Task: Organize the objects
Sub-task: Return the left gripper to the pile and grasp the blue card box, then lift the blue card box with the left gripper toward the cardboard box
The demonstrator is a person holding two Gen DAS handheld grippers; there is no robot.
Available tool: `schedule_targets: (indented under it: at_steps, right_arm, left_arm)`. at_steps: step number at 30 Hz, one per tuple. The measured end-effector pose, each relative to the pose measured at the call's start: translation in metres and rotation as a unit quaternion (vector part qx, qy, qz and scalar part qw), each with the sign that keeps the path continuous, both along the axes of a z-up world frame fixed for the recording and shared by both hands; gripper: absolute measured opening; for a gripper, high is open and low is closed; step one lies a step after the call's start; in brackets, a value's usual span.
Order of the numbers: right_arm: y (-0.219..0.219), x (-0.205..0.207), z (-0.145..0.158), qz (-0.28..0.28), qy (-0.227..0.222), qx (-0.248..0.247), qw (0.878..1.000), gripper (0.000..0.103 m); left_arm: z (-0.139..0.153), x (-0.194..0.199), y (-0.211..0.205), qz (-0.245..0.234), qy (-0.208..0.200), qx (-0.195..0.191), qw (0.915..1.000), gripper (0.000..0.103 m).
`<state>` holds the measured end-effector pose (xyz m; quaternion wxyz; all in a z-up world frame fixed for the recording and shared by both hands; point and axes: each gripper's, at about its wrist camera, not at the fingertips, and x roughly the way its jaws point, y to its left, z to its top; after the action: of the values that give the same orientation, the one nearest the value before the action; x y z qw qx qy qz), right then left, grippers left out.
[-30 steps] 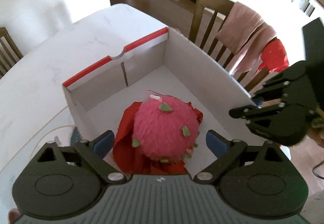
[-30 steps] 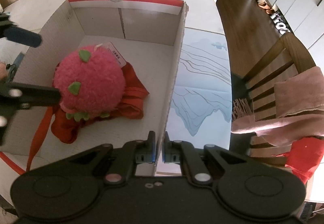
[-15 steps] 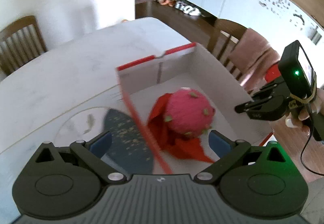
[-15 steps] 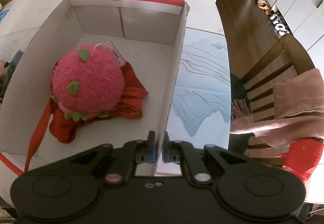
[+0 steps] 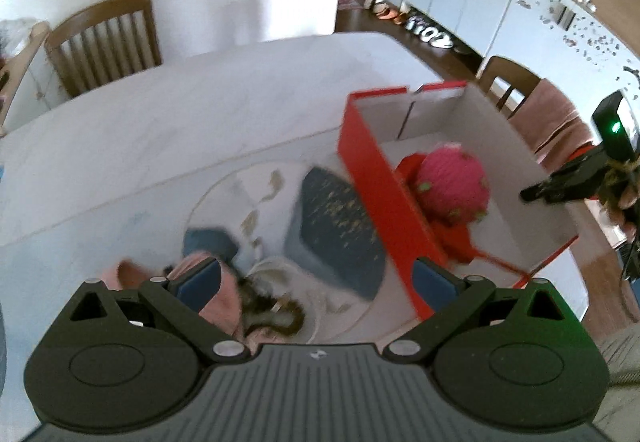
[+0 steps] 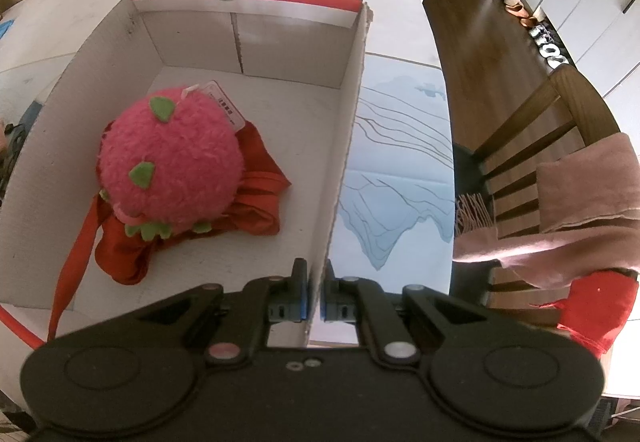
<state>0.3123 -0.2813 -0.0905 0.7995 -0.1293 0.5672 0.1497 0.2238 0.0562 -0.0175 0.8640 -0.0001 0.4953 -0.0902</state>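
The left wrist view is showing what the right one is missing: a dark blue pouch (image 5: 336, 226), pink cloth (image 5: 216, 294) and a dark tangled item lying on the tabletop (image 5: 180, 114) just outside the red cardboard box (image 5: 380, 202). The left tongs (image 5: 316, 278) are standing apart, holding nothing. The right tongs (image 6: 314, 302) are clamping the box's side wall. Inside, the pink strawberry plush (image 6: 170, 158) is sitting on red fabric (image 6: 256, 198), its tag end pointing toward the far wall.
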Motion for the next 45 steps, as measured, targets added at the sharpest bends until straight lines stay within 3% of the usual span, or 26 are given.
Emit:
schedule_targets:
  at_steps: [13,18,23,33,39,45]
  right_arm:
    - [0.003,-0.001,-0.001,-0.002,-0.004,-0.011,1.0,0.006]
    - [0.004,-0.002,0.0,-0.002,-0.006,-0.015,1.0,0.006]
    - [0.005,-0.003,0.0,-0.004,-0.006,-0.018,1.0,0.006]
    - [0.006,-0.003,-0.003,-0.002,-0.005,-0.021,1.0,0.007]
    - [0.006,-0.003,-0.003,-0.003,-0.004,-0.02,1.0,0.006]
    - [0.006,-0.003,-0.003,-0.004,-0.005,-0.02,1.0,0.005]
  left_arm:
    - [-0.069,-0.061,0.066,0.084,0.074,0.04,0.9929,0.102]
    - [-0.095,-0.072,0.09,0.105,0.097,0.034,0.9892,0.102]
    - [-0.115,-0.077,0.104,0.109,0.111,0.009,0.9878,0.102]
    - [-0.143,-0.078,0.109,0.114,0.127,0.031,0.9848,0.101]
    - [-0.147,-0.075,0.105,0.114,0.125,0.037,0.9849,0.079]
    - [-0.145,-0.078,0.103,0.119,0.124,0.044,0.9842,0.076]
